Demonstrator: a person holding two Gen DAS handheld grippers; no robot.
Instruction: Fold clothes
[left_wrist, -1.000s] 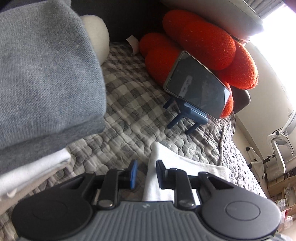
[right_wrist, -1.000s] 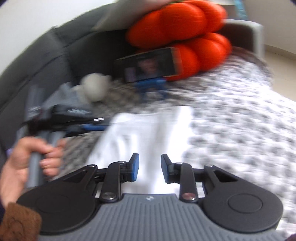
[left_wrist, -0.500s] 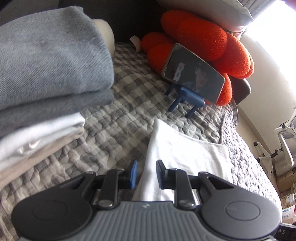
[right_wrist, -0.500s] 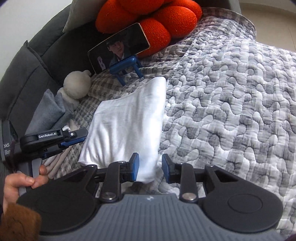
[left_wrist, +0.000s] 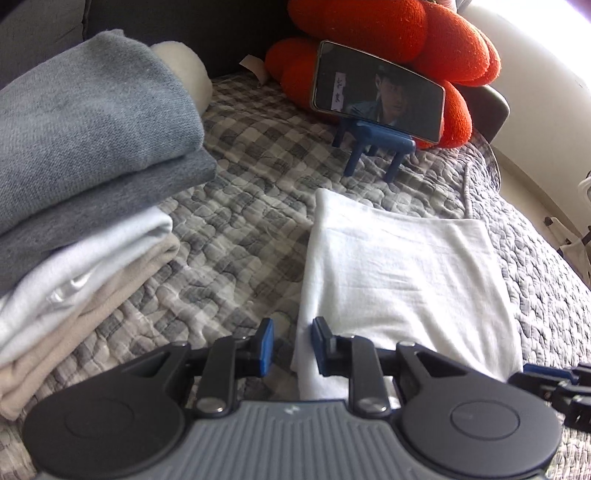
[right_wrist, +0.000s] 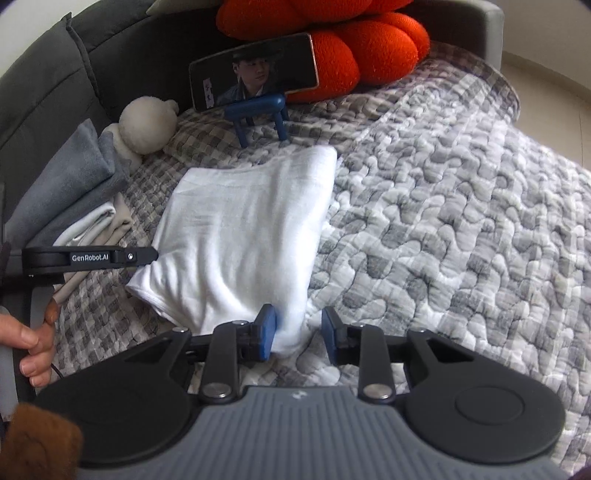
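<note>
Two tools: my left tool and right tool both stand spread, pinching nothing, each at one near corner of the white garment.
Garment: it lies flat as a folded rectangle mid-way across the quilt, its far edge just short of the phone stand, its near edge toward me.
Why there, I judge: each tool sits square to a near corner, which suits either taking the corners for another fold or letting them go after one; I cannot tell which.
Stack: folded clothes, grey over pale over beige, sit by the quilt's left edge, near the garment but apart from it. That looks like where finished pieces gather.
Left-tool fingers: the inner finger overlaps the garment's edge in my left view; touching or just above, I cannot say.
Cut off: the stack runs out of the left view, so I cannot count its pieces.
Hidden: the garment's near hem sits behind both tool bodies, and its layers underneath do not show.
Hard to make out: what kind of garment it is; no collar or sleeve shows.
Hand: the person's left hand grips the left tool's handle at the right view's edge.
</note>
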